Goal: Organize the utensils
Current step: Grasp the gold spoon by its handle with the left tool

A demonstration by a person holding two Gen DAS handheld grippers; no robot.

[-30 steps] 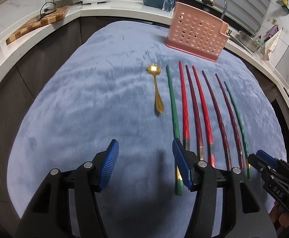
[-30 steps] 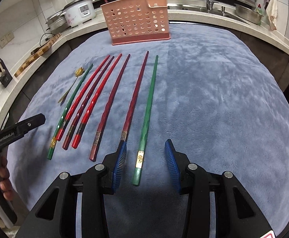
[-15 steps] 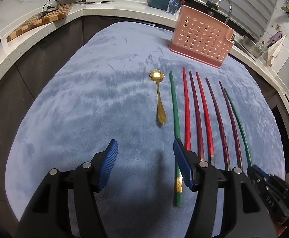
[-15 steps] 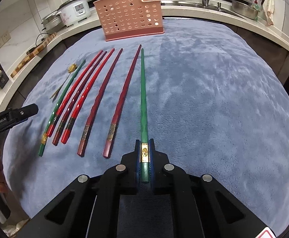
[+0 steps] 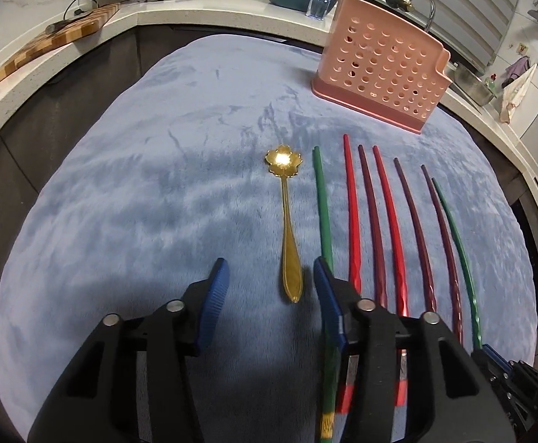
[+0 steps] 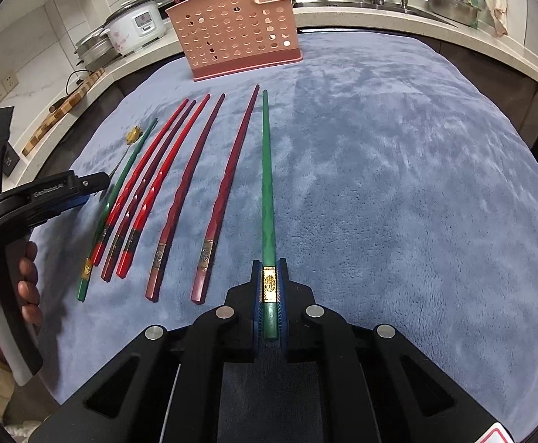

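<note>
My right gripper (image 6: 269, 284) is shut on the handle end of a green chopstick (image 6: 267, 184) that points away toward the pink perforated utensil holder (image 6: 235, 37). Several red and dark red chopsticks (image 6: 180, 170) and a second green chopstick (image 6: 121, 181) lie side by side on the blue-grey cloth. My left gripper (image 5: 271, 280) is open, its blue pads on either side of the handle of a gold flower-bowl spoon (image 5: 287, 217). The pink holder also shows in the left wrist view (image 5: 380, 62). The held green chopstick shows at the right there (image 5: 457, 243).
The blue-grey cloth (image 6: 398, 184) covers the table. A counter runs behind it with a rice cooker (image 6: 136, 26), a wooden cutting board (image 5: 47, 44), a sink and tap (image 5: 420, 0) and a metal bowl (image 6: 450, 3). The left gripper's body shows at the left of the right wrist view (image 6: 32, 203).
My right gripper has shut on the green chopstick's handle end. My left gripper has moved forward and narrowed, so the gold spoon's handle now lies between its pads.
</note>
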